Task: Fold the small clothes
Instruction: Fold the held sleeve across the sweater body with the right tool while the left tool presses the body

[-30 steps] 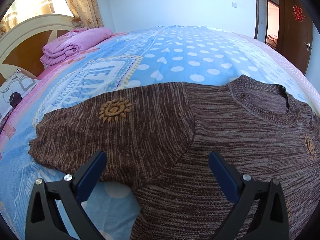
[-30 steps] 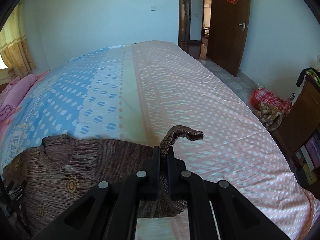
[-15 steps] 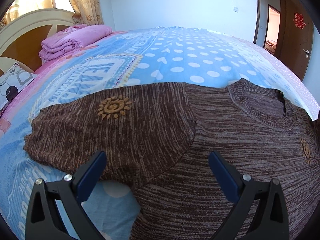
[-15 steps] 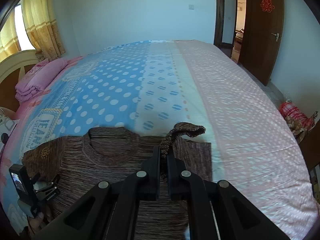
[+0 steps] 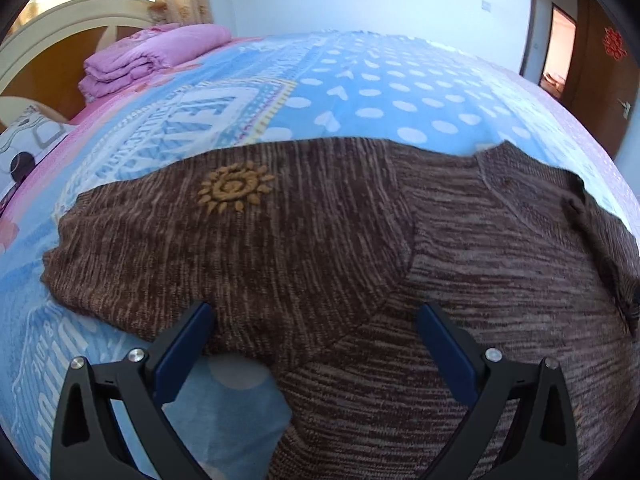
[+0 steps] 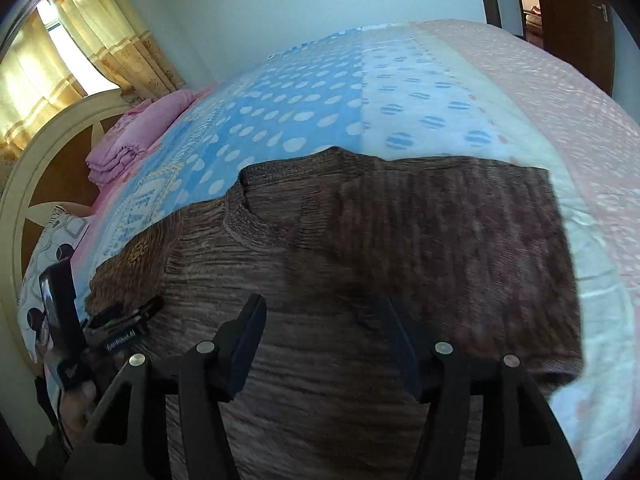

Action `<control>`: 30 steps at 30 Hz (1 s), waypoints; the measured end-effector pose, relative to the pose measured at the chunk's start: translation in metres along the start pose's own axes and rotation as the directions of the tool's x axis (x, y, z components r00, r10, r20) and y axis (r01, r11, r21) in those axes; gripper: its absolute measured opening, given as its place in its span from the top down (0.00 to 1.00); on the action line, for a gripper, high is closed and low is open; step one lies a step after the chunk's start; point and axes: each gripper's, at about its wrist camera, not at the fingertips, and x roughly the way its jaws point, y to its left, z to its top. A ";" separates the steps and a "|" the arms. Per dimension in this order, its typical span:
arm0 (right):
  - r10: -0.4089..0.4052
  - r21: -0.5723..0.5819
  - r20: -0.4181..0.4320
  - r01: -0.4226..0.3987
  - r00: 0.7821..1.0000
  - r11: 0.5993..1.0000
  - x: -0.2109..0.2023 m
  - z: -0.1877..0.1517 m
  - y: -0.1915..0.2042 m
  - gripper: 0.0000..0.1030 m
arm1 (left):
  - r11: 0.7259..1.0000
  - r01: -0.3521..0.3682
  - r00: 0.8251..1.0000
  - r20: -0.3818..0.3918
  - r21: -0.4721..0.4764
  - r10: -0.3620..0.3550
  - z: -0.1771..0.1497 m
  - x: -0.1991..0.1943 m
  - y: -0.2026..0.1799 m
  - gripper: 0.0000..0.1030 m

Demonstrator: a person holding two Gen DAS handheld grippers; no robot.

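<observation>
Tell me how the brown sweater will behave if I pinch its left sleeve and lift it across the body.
The brown sweater looks like a soft, thick knit, so the left sleeve will probably droop from the pinch rather than hold shape. The fuzzy texture suggests it should grip the pads, not slip. It may drag on the bedspread and tug the body slightly.

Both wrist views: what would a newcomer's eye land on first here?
A brown knitted sweater spreads flat across the blue polka-dot bedspread, an orange sun motif on the sleeve at the left of the left wrist view. Both the left gripper and the right gripper hover open above it.
</observation>
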 end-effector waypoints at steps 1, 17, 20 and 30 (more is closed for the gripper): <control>-0.024 -0.006 0.014 0.024 1.000 1.000 -0.014 -0.006 -0.012 0.41 | 1.000 0.006 1.000 -0.002 0.010 -0.006 0.000 -0.003 -0.001 0.00; -0.243 0.169 0.174 0.214 0.954 0.962 -0.077 -0.078 -0.129 0.34 | 0.925 0.252 0.966 -0.130 0.285 -0.223 0.007 -0.026 -0.185 0.35; -0.241 0.164 0.172 0.213 0.955 0.963 -0.077 -0.079 -0.129 0.34 | 0.929 0.282 0.959 -0.106 0.238 -0.264 0.005 -0.015 -0.192 0.51; -0.253 0.176 0.169 0.224 0.953 0.959 -0.068 -0.078 -0.128 0.33 | 0.890 0.383 0.919 0.000 0.247 -0.395 0.014 -0.060 -0.177 0.96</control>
